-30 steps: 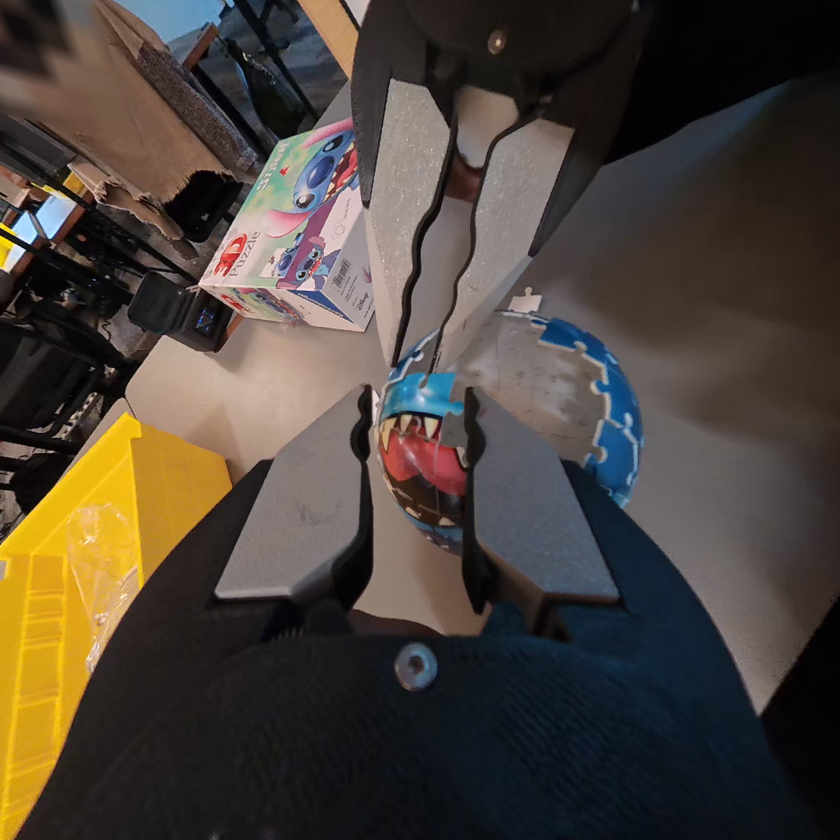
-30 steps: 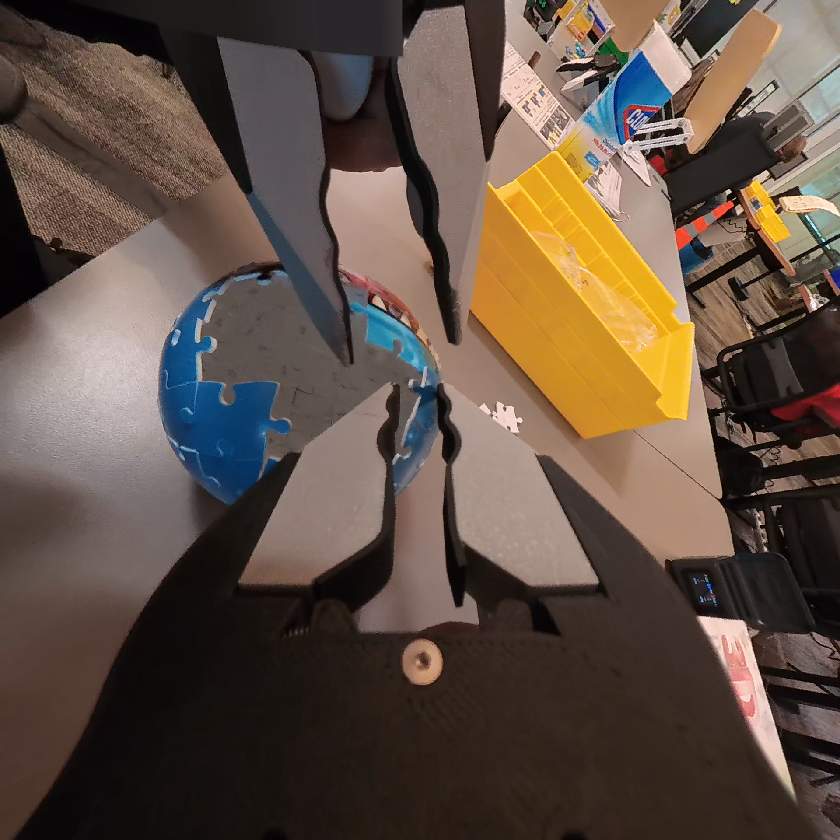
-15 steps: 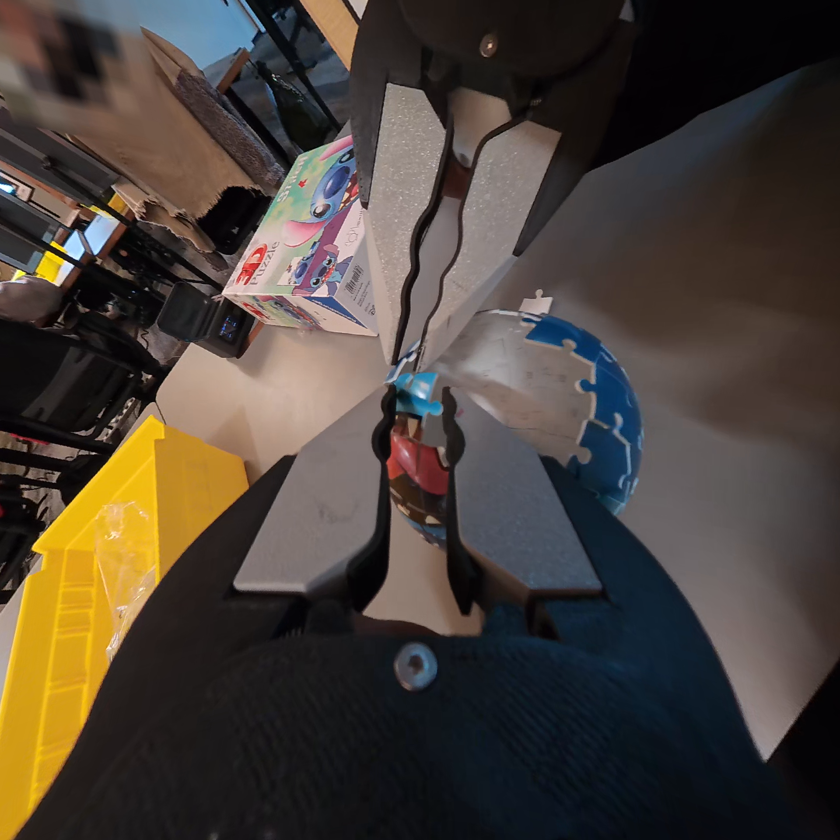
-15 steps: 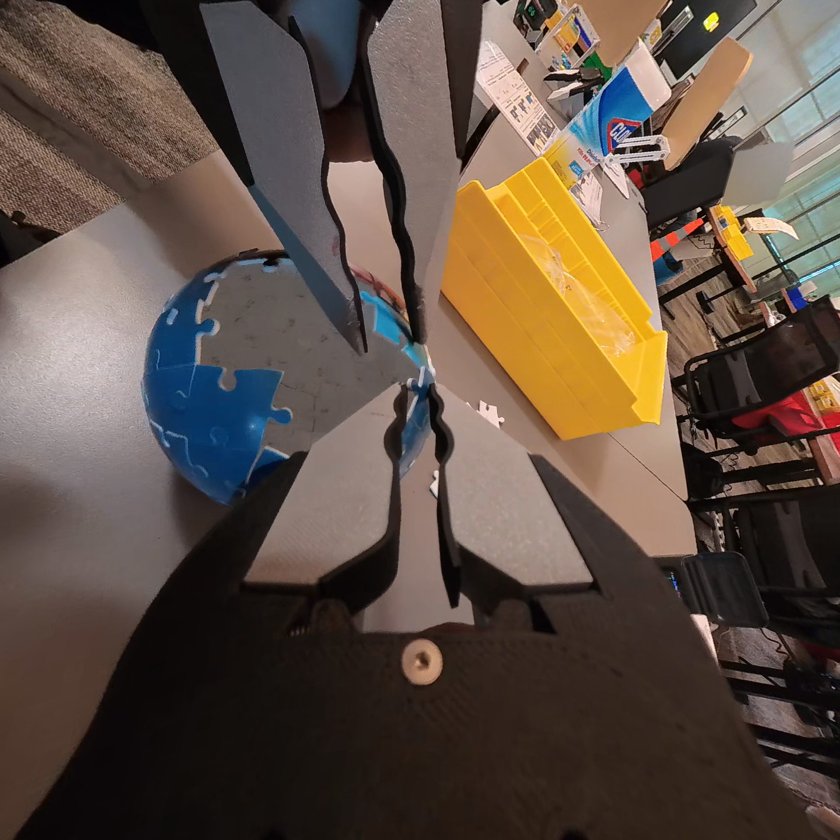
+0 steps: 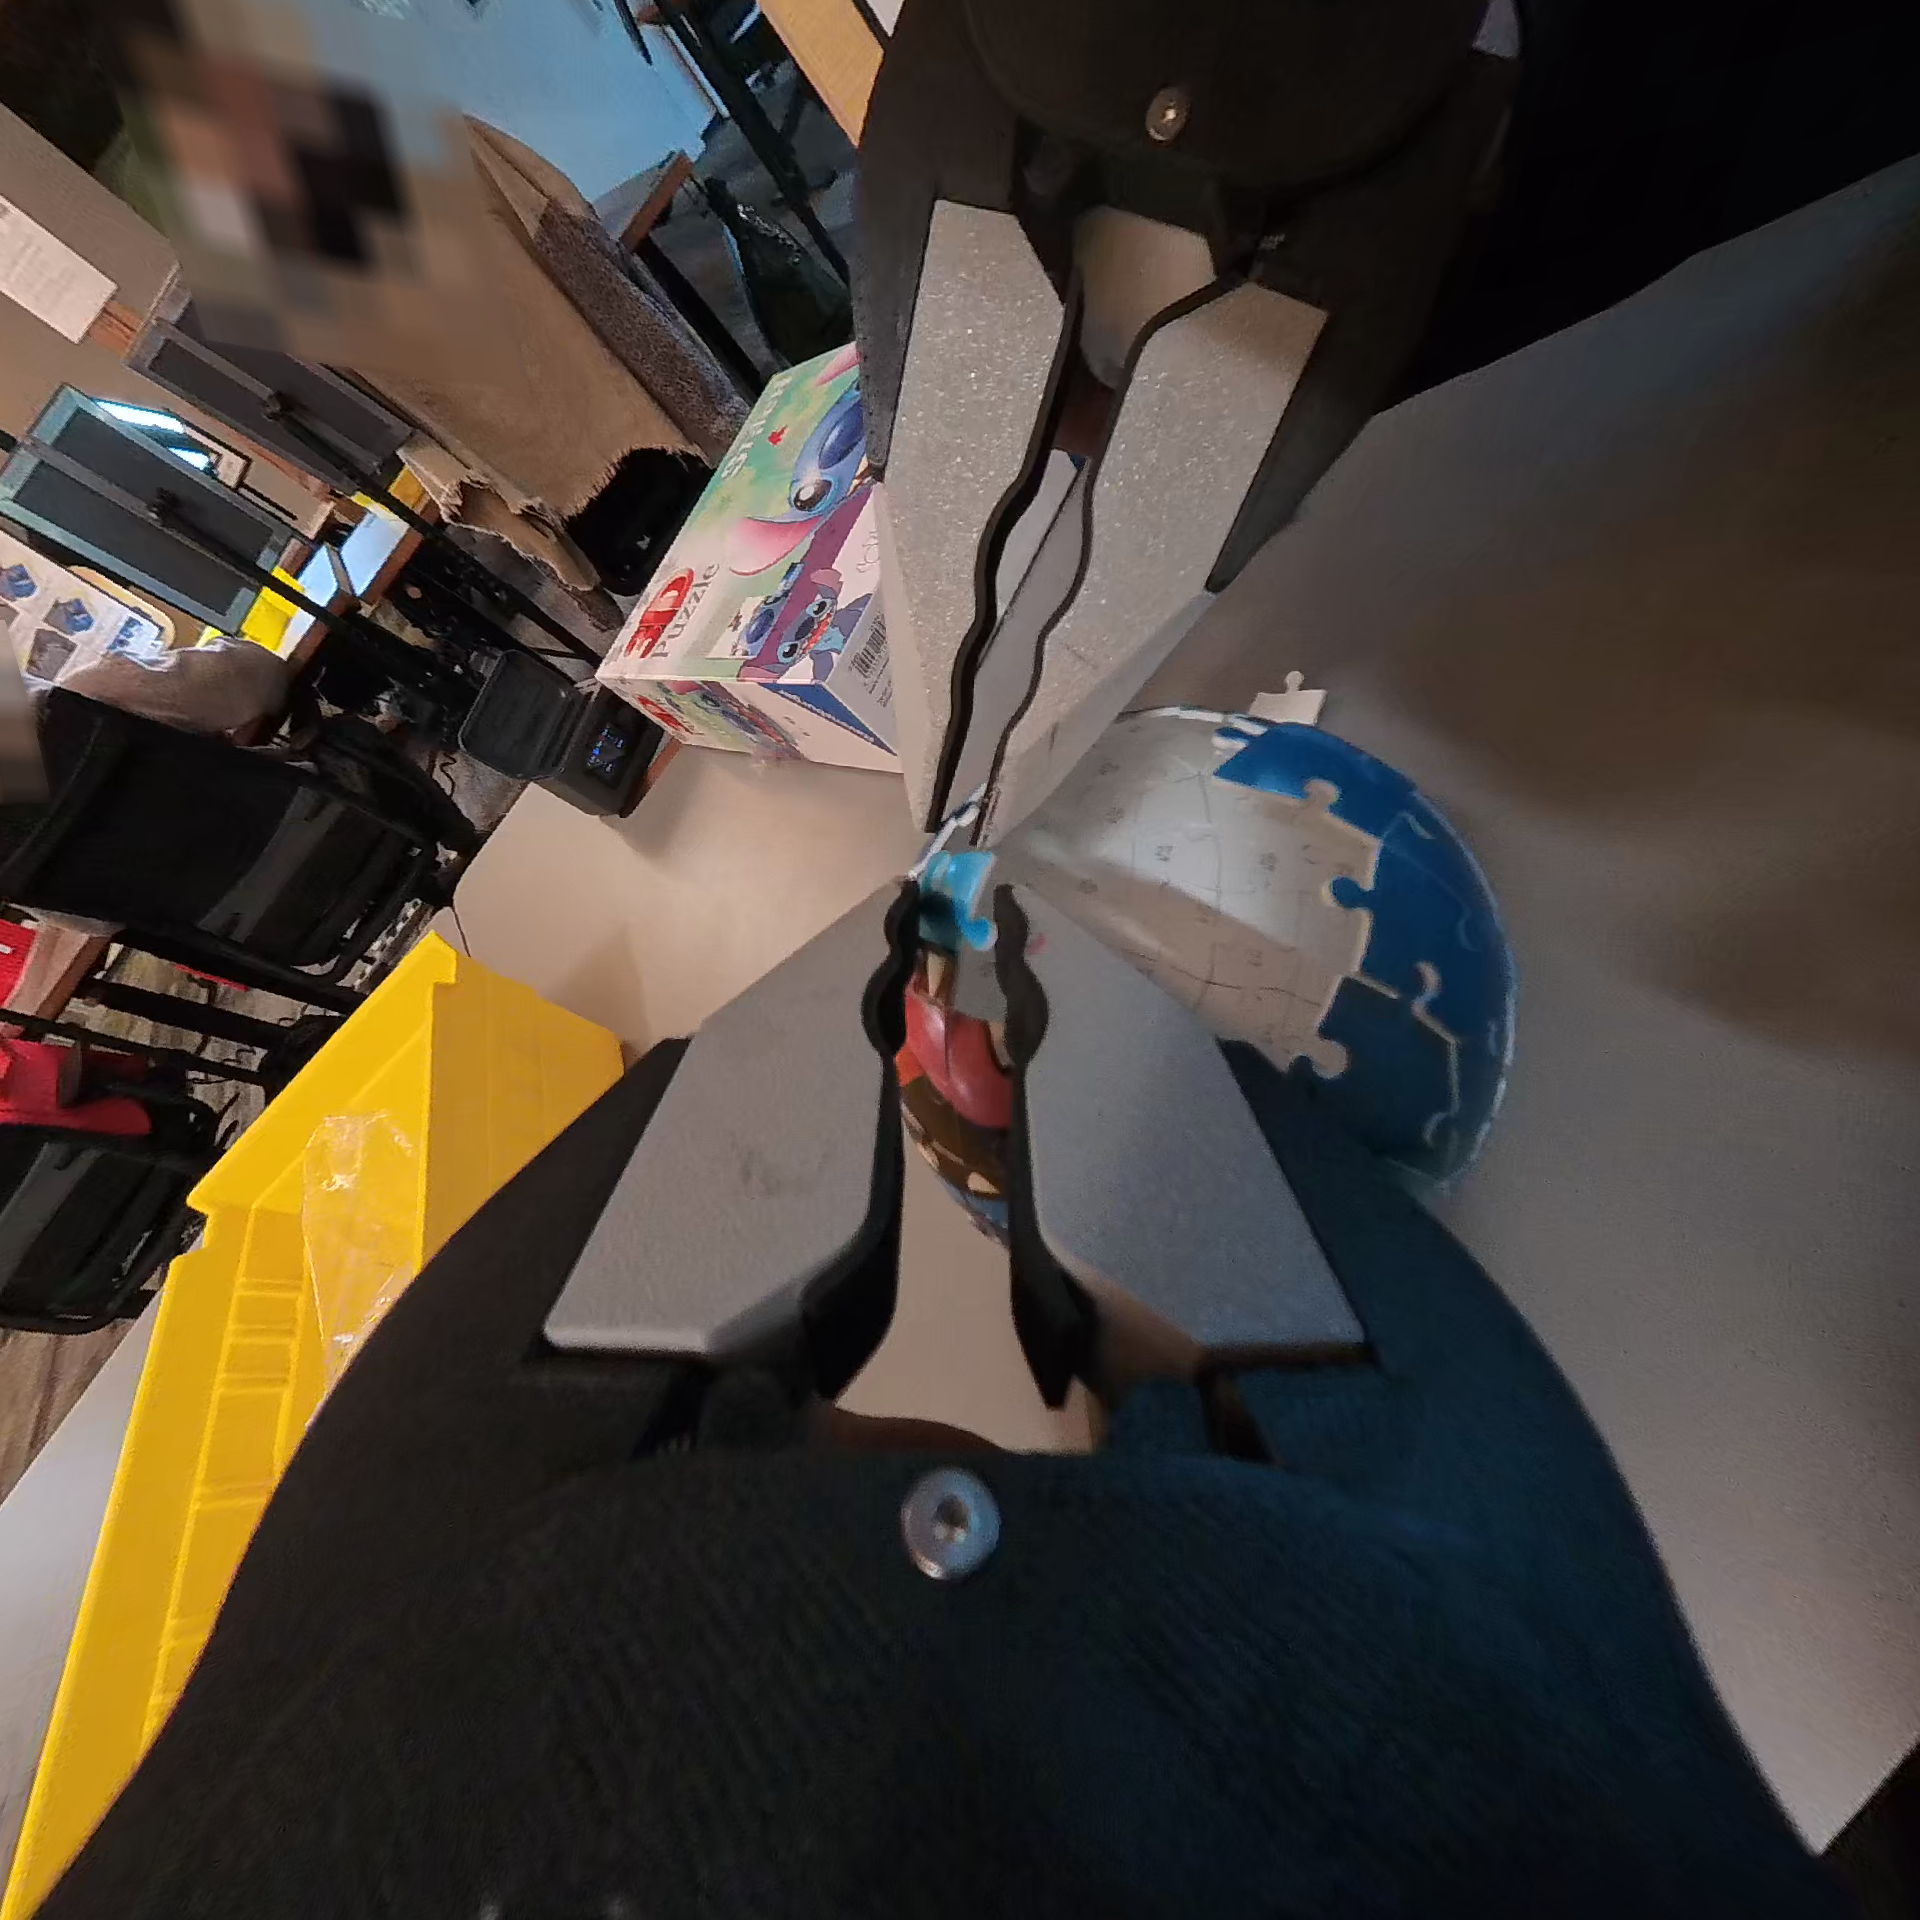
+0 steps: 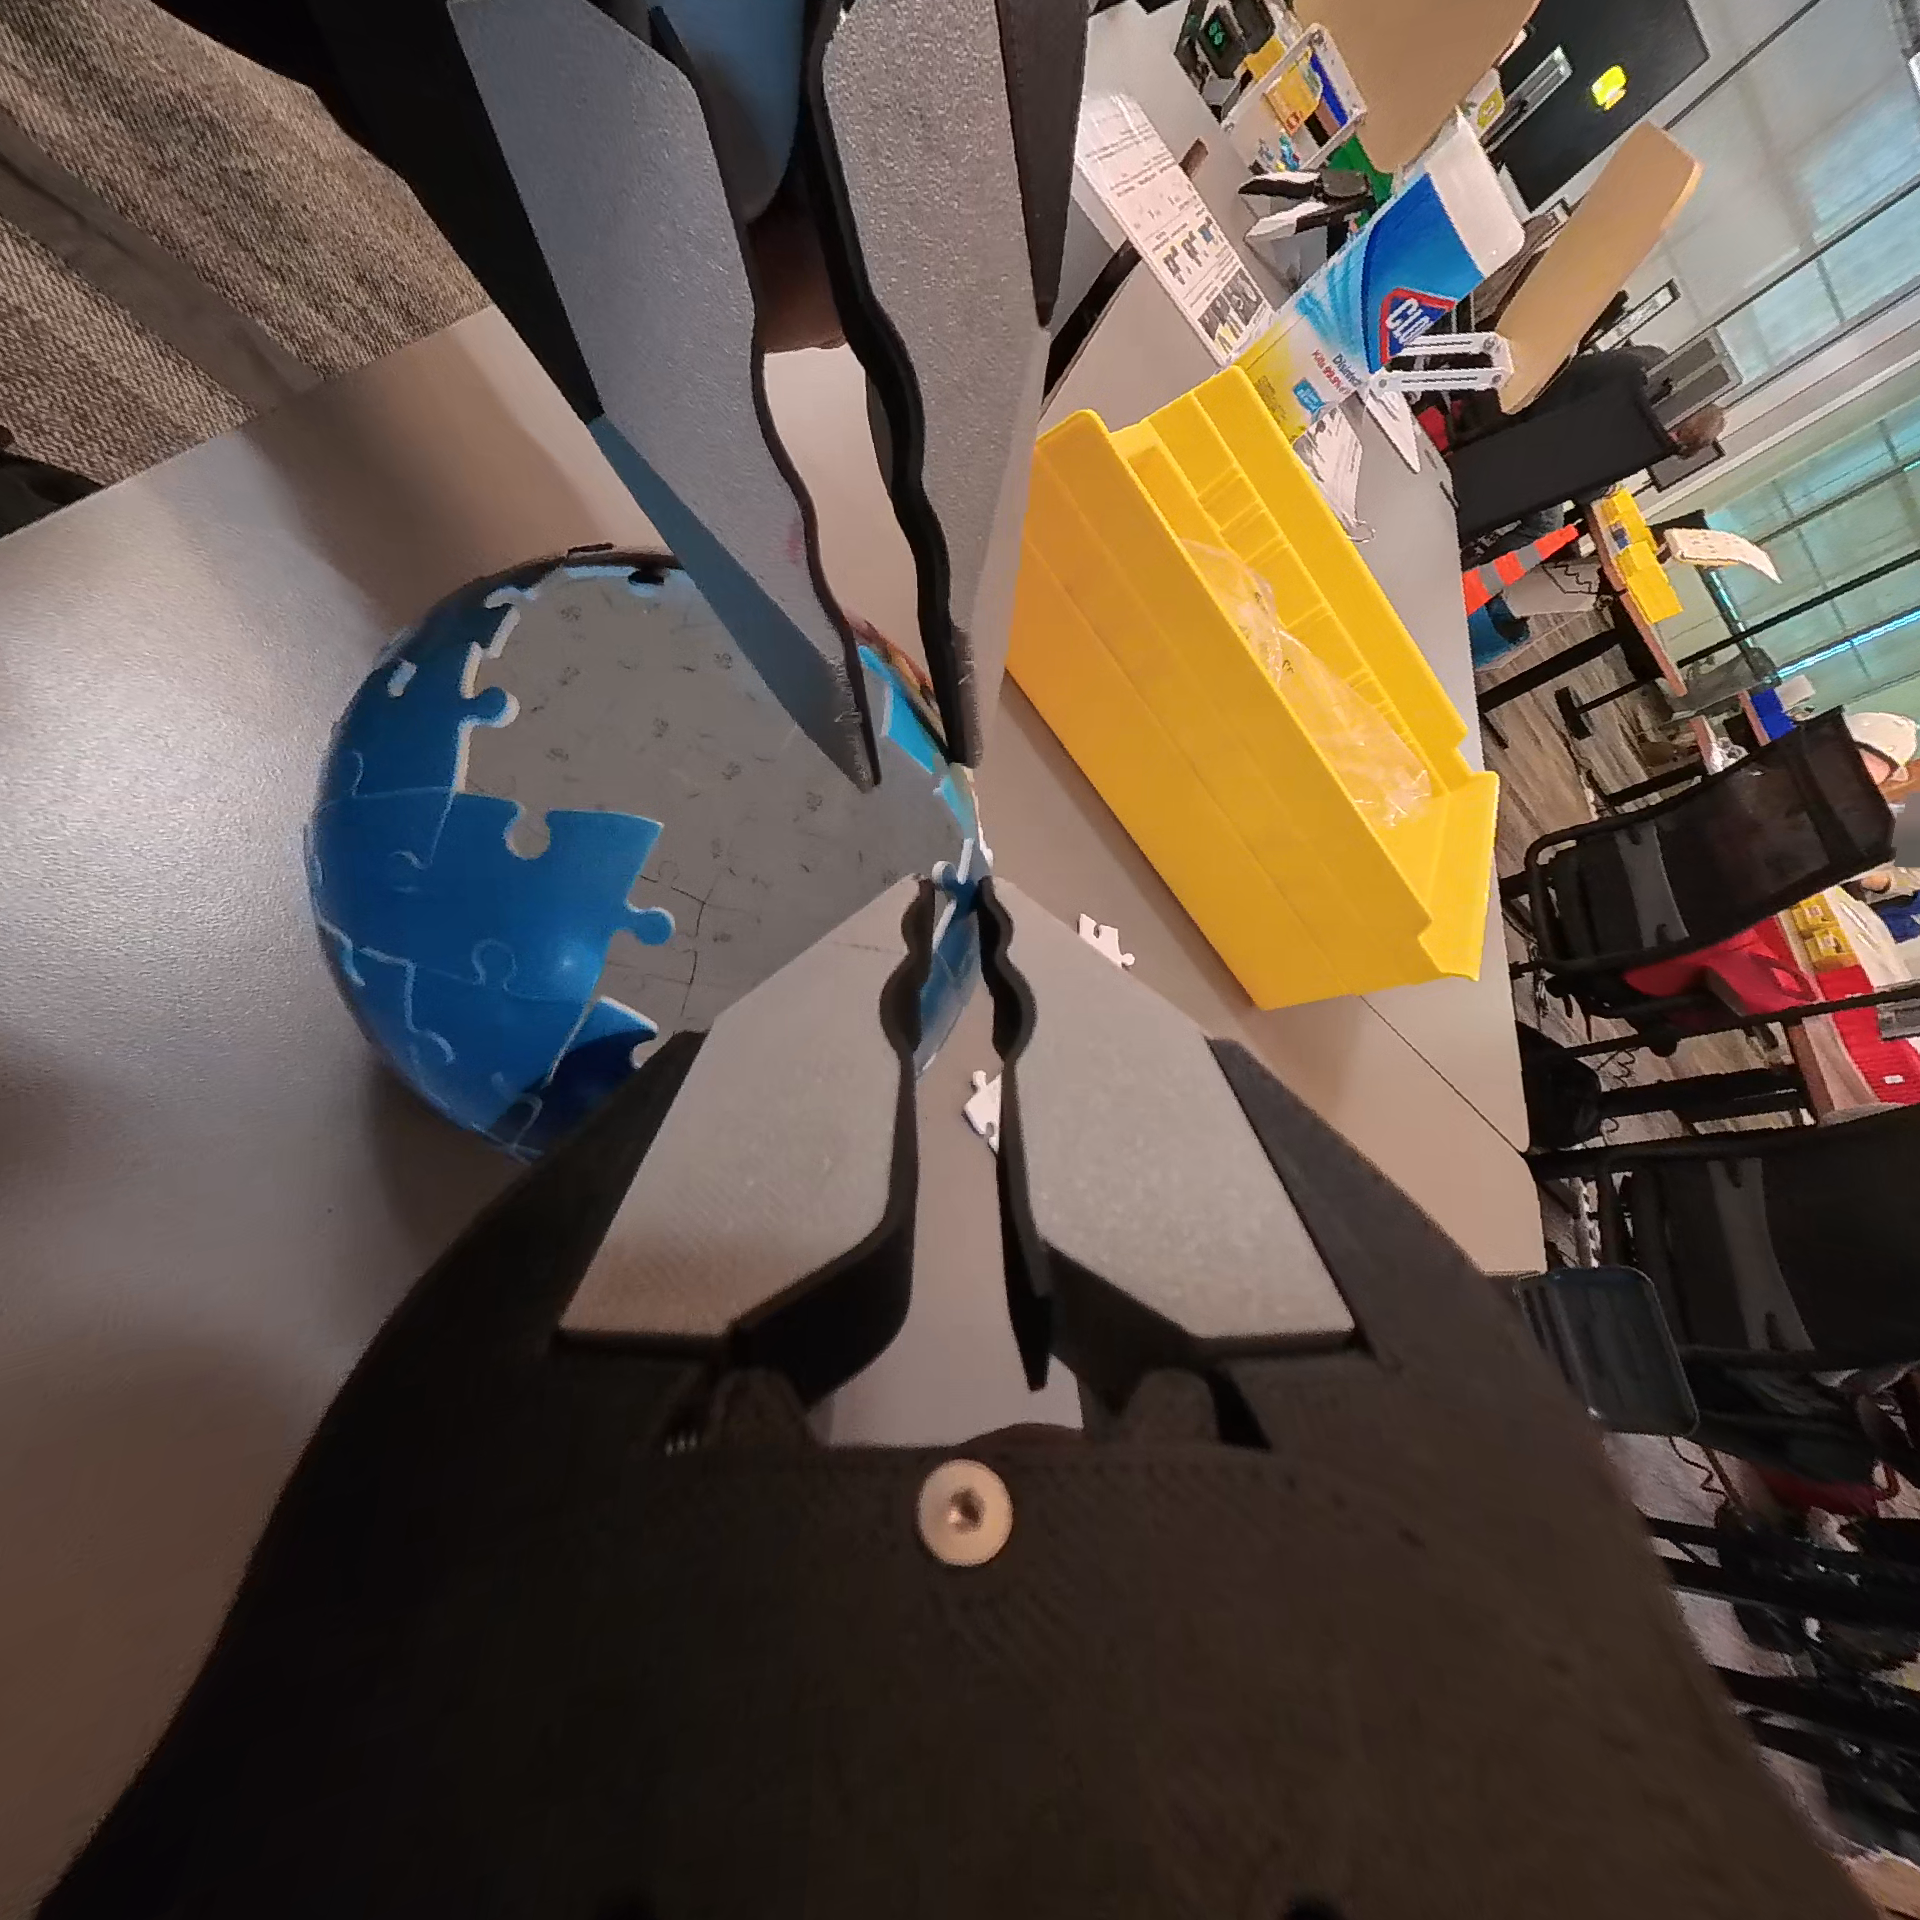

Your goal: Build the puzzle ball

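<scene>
The partly built puzzle ball [image 5: 1351, 935] rests on the grey table [image 5: 1662, 727]. Its shell is blue, with a red toothed mouth printed on one side, and a wide gap shows the grey inside; it also shows in the right wrist view [image 6: 468, 914]. A light blue puzzle piece [image 5: 956, 896] sits at the rim of the gap. My left gripper [image 5: 948, 912] is closed on this piece from below. My right gripper [image 6: 951, 896] meets it tip to tip from the opposite side and pinches the same piece's edge [image 6: 954, 871]. The ball's far side is hidden.
A yellow bin [image 5: 312, 1299] with a clear plastic bag stands beside the ball, also in the right wrist view [image 6: 1299, 727]. The puzzle box [image 5: 758, 644] lies behind. Loose white pieces [image 6: 1107, 940] [image 6: 982, 1107] lie on the table. Chairs stand past the table's edge. The grippers are tip to tip, or close to it.
My left gripper's jaws have narrowed from wide open to closed on the light blue piece at the ball's rim. My right gripper has stayed nearly shut at the same spot.
</scene>
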A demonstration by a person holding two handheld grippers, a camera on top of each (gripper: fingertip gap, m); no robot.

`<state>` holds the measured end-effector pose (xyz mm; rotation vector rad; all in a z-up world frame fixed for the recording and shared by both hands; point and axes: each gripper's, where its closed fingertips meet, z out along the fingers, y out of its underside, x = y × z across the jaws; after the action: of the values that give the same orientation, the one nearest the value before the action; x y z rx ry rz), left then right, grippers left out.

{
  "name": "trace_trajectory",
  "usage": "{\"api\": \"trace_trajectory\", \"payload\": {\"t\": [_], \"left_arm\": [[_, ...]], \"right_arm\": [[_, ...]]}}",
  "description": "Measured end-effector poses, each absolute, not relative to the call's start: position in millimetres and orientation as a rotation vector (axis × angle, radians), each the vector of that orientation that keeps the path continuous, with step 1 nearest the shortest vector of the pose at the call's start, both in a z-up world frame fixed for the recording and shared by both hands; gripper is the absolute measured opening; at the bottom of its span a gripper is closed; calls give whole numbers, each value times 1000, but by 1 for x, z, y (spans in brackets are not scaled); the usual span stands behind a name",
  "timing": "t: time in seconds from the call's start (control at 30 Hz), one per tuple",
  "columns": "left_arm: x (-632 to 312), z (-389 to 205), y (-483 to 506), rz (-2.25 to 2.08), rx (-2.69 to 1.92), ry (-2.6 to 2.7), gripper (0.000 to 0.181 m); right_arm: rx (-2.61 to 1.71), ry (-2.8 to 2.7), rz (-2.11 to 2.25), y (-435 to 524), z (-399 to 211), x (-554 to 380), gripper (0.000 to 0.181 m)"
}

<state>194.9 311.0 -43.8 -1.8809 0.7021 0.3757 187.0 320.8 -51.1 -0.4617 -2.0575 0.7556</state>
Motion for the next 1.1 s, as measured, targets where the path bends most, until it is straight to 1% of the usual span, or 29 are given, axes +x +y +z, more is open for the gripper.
{"api": "trace_trajectory", "payload": {"t": [0.2, 0.4, 0.5, 0.57, 0.77, 0.87, 0.97, 1.1], "left_arm": [[193, -43, 312, 441, -1861, 700, 9], [192, -44, 313, 434, -1859, 683, 9], [191, -42, 314, 432, -1855, 654, 19], [190, -41, 314, 422, -1858, 637, 23], [190, -42, 313, 395, -1861, 625, 23], [190, -42, 314, 383, -1862, 624, 20], [190, -41, 313, 402, -1854, 625, 22], [189, -42, 312, 394, -1858, 616, 25]], "right_arm": [[-460, -2053, 765, 322, -50, 187, 4], [-458, -2039, 775, 320, -47, 188, 15], [-467, -2035, 779, 321, -47, 187, 19], [-466, -2036, 777, 320, -47, 186, 19], [-432, -2040, 734, 318, -50, 182, 18], [-401, -2028, 687, 318, -49, 179, 16], [-360, -2030, 666, 314, -49, 178, 15], [-310, -2037, 599, 317, -49, 177, 18]]}}
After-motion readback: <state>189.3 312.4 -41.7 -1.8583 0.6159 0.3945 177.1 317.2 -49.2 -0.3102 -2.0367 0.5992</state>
